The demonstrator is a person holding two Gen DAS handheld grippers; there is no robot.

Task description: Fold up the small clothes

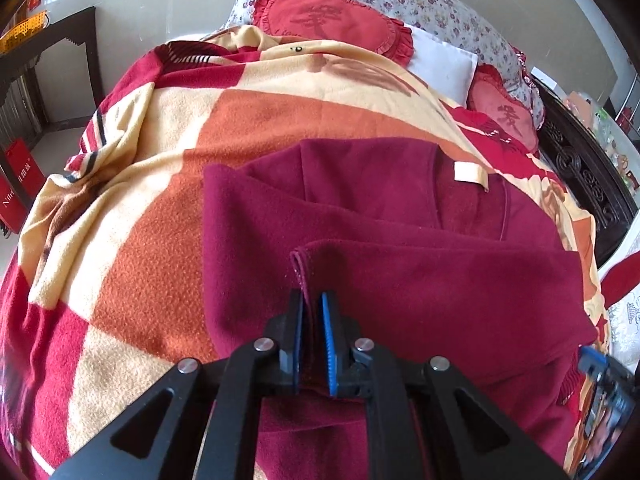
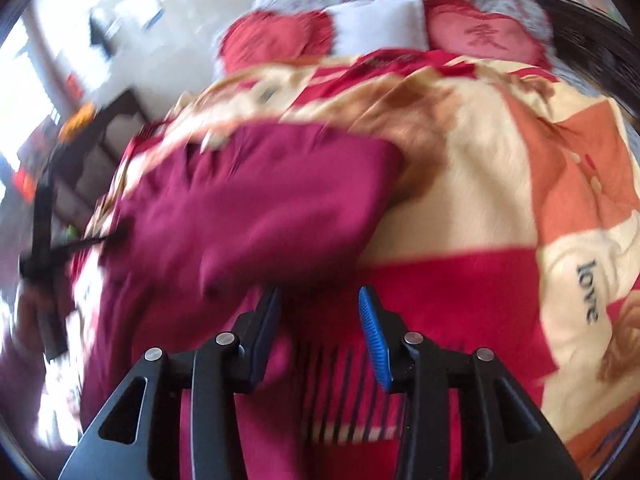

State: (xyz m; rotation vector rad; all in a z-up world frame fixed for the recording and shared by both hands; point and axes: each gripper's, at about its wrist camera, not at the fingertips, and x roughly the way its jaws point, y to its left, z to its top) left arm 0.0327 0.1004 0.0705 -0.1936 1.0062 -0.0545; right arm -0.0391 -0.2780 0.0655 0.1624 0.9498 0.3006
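On the far left of the bed, the fuzzy blanket with cream, orange and red squares (image 1: 132, 216) covers everything. The dark red fleece garment (image 1: 380, 216) lies on this blanket, partly folded, with a small cream label (image 1: 469, 172) on its far side. The left gripper (image 1: 311, 304) sits at the near edge of the garment, and its fingers (image 1: 328, 336) are clenched on a fold of the red cloth.

To the right of the garment, the right gripper (image 2: 320, 300) hangs just over the blanket. Its fingers (image 2: 372, 332) are spread apart and hold nothing. This view is blurry.

It looks like one fold is in the middle of being made. Next, the left gripper likely needs to carry its edge across the garment, while the right gripper takes hold of the near right edge.
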